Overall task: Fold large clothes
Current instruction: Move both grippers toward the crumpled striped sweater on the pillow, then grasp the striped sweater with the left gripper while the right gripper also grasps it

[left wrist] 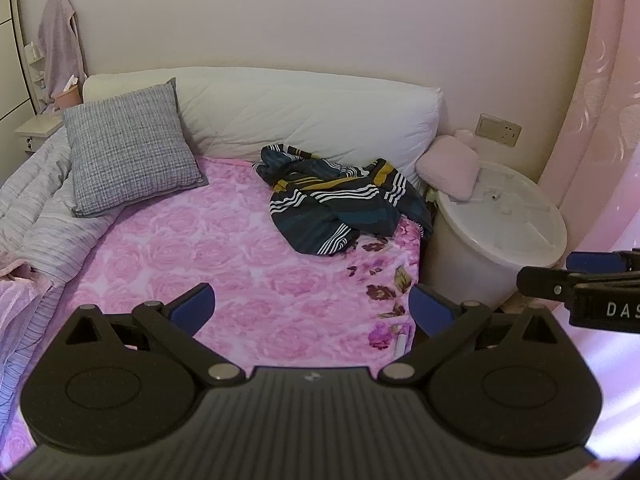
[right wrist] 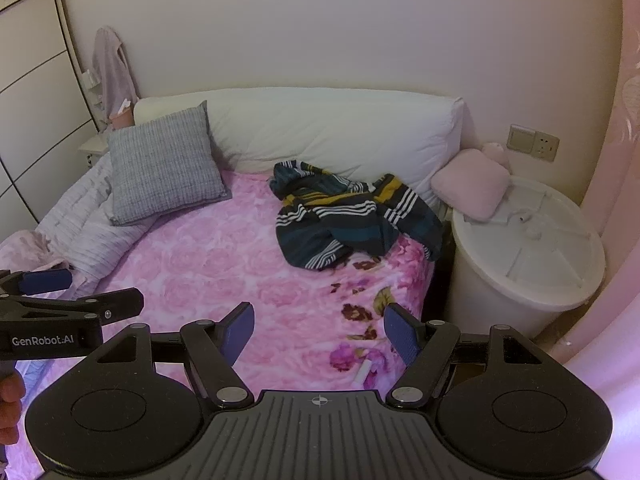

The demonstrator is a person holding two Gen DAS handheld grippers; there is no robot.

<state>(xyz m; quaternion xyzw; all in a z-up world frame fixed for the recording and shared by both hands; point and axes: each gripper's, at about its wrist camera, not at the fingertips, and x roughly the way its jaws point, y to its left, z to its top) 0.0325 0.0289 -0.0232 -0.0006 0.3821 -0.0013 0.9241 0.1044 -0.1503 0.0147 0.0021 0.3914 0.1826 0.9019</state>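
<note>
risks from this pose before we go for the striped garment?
1. The striped garment lies crumpled, one part hanging off the bed's edge beside the white bin; a pull could drag it off.
2. Bunched folds hide hems and sleeves, so either open claw, left or right, may pinch several layers.
3. The grey cushion crowds the spreading area.

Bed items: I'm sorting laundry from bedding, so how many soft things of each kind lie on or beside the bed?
Striped garment, crumpled: 1
Grey cushion: 1
White bolster pillow: 1
Pink cushion, on the white bin: 1
Grey striped quilt: 1
Total: 5
</note>
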